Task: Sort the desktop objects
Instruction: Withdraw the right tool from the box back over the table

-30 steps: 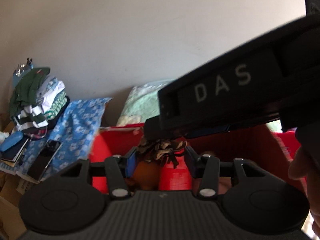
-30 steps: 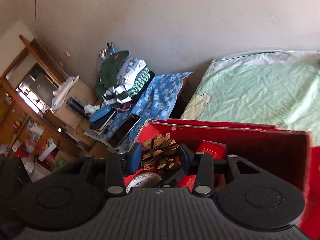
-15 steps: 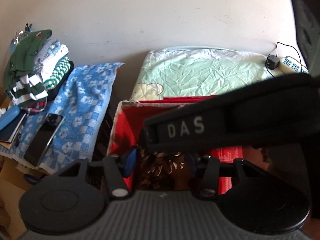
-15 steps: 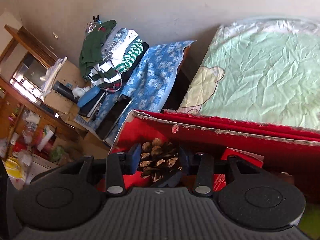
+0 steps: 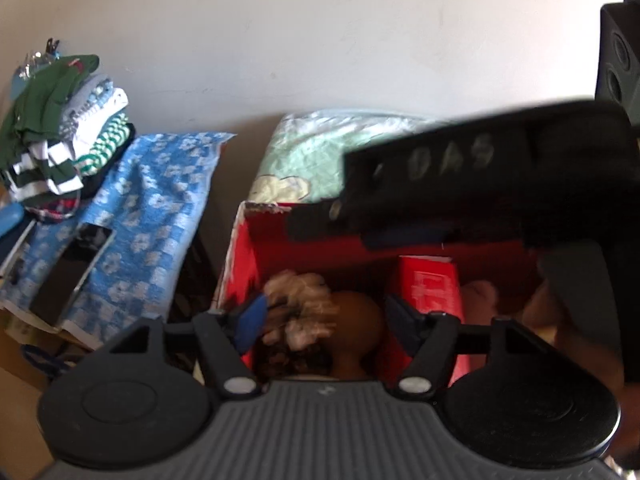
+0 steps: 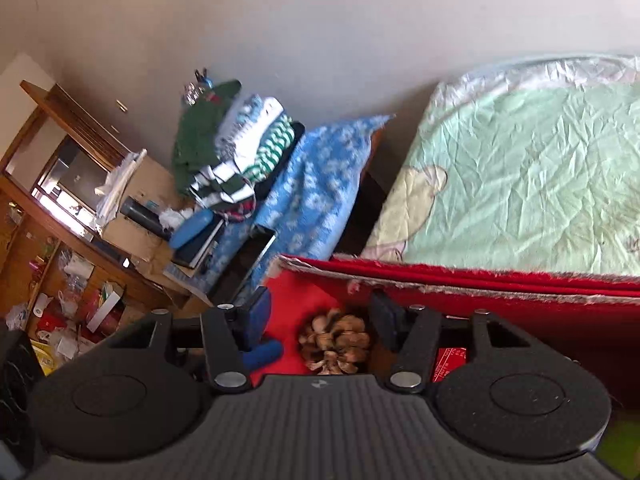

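While both grippers, left [image 5: 322, 316] and right [image 6: 320, 318], gape empty, one pinecone [image 6: 338, 344] lies in one red box [image 6: 480, 284].

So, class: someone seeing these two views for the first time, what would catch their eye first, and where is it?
The bright red box fills the lower middle of both views. Inside it a pine cone lies between the open fingers of the right gripper. To the left, a pile of folded clothes sits on a blue patterned cloth.
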Motion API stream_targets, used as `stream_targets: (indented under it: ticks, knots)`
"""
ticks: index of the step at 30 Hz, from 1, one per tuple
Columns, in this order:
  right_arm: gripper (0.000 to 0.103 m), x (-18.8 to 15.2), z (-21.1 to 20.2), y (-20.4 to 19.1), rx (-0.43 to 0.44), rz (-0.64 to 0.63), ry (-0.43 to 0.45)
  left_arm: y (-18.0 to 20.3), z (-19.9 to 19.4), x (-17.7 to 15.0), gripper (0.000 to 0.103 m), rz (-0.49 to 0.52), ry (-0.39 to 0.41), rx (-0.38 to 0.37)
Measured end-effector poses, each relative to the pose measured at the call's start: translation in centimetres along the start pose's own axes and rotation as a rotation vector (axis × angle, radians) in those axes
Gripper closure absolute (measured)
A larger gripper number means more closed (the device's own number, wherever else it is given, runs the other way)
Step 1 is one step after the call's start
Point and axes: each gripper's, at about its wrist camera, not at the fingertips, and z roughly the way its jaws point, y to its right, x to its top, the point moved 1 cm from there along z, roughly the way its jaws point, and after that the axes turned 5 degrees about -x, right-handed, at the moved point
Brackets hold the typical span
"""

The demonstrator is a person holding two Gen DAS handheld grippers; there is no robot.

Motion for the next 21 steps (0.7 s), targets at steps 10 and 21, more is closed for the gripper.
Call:
stream_targets:
  ticks: [10, 21]
  knots:
    - [0.048, -1.7, -4.3, -0.6, -0.102, 0.002, 0.078, 2.1, -3.9, -1.3, 0.034, 0.038, 0.023, -0.006]
    - [0.049, -5.7, -13.6, 3.3, -0.403, 0.103, 0.204, 8.9, -4.5, -1.7, 0.009, 0.066, 0.006, -0.003]
